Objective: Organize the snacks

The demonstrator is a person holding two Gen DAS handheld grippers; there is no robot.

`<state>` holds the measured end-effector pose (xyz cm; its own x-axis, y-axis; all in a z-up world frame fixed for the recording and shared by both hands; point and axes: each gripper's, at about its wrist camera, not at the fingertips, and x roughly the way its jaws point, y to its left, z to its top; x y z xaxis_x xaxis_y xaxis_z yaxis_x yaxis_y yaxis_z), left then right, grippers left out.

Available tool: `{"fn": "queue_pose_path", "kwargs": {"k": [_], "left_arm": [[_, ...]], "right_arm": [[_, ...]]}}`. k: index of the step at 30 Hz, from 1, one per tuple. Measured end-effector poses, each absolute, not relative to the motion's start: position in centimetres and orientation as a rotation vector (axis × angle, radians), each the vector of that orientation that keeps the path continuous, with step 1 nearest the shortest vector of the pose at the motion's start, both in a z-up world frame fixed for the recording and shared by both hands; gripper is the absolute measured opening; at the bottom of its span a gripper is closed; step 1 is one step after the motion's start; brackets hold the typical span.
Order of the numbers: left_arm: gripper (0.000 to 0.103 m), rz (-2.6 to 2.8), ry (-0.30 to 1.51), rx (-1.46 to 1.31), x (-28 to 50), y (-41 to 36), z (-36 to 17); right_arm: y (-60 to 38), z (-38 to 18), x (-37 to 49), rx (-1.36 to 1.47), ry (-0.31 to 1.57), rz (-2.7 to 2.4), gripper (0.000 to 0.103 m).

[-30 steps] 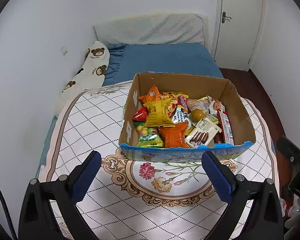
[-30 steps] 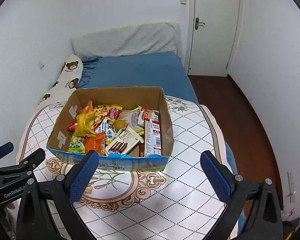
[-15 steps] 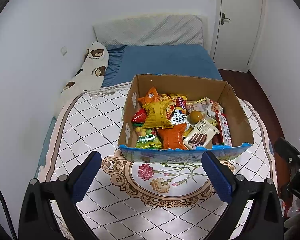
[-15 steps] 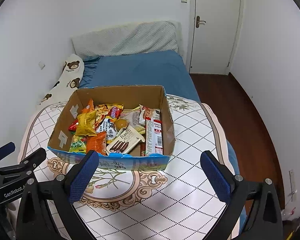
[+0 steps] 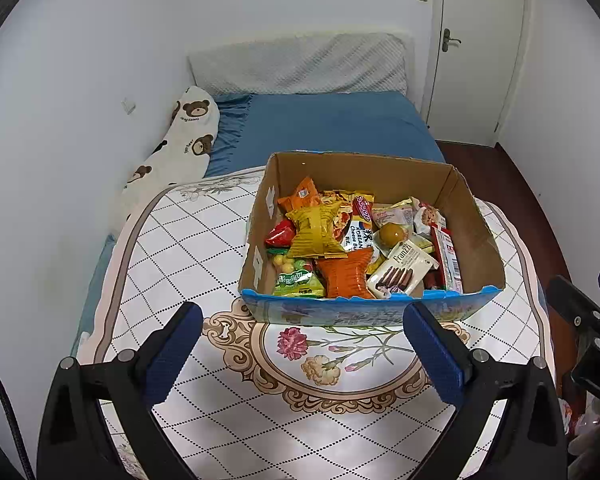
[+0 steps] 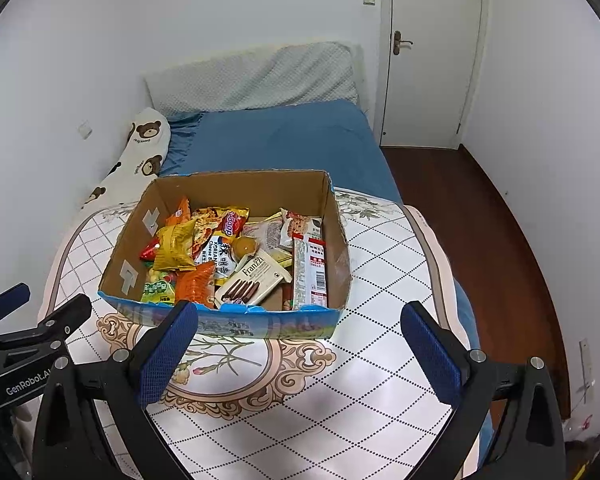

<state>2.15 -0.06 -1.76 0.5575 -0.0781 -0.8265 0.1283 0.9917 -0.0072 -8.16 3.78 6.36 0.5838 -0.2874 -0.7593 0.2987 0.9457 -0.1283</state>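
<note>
An open cardboard box (image 5: 476,236) (image 6: 340,256) stands on a round table with a patterned cloth (image 5: 188,264) (image 6: 388,292). It holds several snack packs: a yellow pack (image 5: 316,230) (image 6: 174,246), an orange pack (image 5: 344,274) (image 6: 196,284), a Franzzi biscuit box (image 5: 402,272) (image 6: 252,278), a long red-and-white bar (image 5: 446,256) (image 6: 310,270), a green candy bag (image 5: 298,282). My left gripper (image 5: 300,344) is open and empty in front of the box. My right gripper (image 6: 300,344) is open and empty, in front of the box's right half.
A bed with a blue sheet (image 5: 332,124) (image 6: 284,140) and a bear-print pillow (image 5: 172,144) lies behind the table. A white wall is at left, a closed door (image 6: 432,60) at back right, dark wood floor (image 6: 480,232) at right.
Both grippers have drawn back and up a little; the box sits slightly farther and higher in both views. Both stay open and empty.
</note>
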Motion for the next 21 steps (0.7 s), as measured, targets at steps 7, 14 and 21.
{"fn": "queue_pose_path", "kwargs": {"k": [7, 14, 21], "left_arm": [[0.103, -0.124, 0.967, 0.054, 1.80, 0.12, -1.41], [0.103, -0.133, 0.957, 0.054, 1.47, 0.09, -0.99], [0.103, -0.148, 0.959, 0.047, 1.26, -0.07, -0.89]], "right_arm": [[3.89, 6.65, -8.41, 0.009, 0.876, -0.344, 0.103], [3.85, 6.87, -8.64, 0.006, 0.876, -0.347, 0.103], [3.71, 6.99, -8.92, 0.011, 0.880, -0.349, 0.103]]}}
